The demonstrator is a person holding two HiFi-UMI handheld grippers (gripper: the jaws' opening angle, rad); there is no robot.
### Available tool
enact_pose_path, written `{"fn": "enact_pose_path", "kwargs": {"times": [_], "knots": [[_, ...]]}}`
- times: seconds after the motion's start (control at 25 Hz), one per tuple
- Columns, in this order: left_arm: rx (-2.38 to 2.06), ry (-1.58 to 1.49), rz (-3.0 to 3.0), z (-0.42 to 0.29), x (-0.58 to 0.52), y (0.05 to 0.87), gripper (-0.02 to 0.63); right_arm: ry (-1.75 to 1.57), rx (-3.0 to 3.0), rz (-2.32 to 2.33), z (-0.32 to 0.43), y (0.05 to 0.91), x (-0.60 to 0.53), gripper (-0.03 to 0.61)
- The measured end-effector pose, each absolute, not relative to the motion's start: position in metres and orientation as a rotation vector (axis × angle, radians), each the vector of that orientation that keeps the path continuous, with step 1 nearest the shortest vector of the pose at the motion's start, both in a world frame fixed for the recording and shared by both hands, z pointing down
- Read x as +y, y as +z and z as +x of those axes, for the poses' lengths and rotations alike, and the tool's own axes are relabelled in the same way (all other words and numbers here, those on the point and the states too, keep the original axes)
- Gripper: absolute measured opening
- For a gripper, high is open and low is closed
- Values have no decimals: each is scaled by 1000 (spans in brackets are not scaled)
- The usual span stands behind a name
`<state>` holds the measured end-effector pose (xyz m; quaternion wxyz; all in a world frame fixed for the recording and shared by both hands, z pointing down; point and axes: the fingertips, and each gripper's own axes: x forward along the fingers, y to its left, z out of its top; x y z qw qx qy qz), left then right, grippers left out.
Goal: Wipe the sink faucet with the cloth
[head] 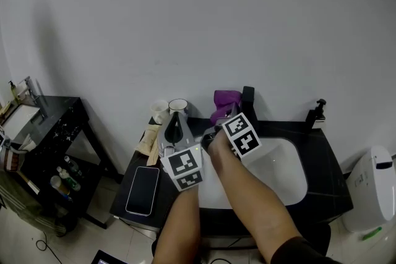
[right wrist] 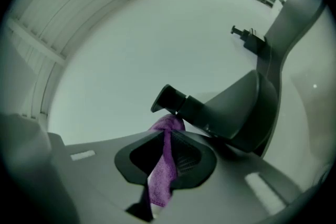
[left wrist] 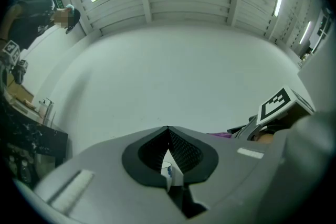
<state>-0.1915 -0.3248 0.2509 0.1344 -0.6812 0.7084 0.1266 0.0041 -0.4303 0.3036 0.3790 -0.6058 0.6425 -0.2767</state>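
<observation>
Cloth [right wrist: 160, 181] clamped in right gripper [right wrist: 168, 136], bunched just under faucet spout [right wrist: 170, 98]

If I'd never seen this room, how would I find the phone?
Find the white sink set in the black counter. At the counter's left end, in front of the two cups, lies the phone: flat, pale-screened and rectangular, unlike the upright round cups.

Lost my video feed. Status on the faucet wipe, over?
Left gripper shut, empty. Right gripper shut on purple cloth, cloth up at the faucet spout. Cups and phone off left, not in the way.
</observation>
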Motion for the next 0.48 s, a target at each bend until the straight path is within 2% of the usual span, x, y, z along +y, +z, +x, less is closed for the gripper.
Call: {"fn": "enact_pose_path", "kwargs": {"times": [0.48], "knots": [[2022,390,-1953,-189,-319,243,17,-846,1416,-1492,27,336,-451,38]]}}
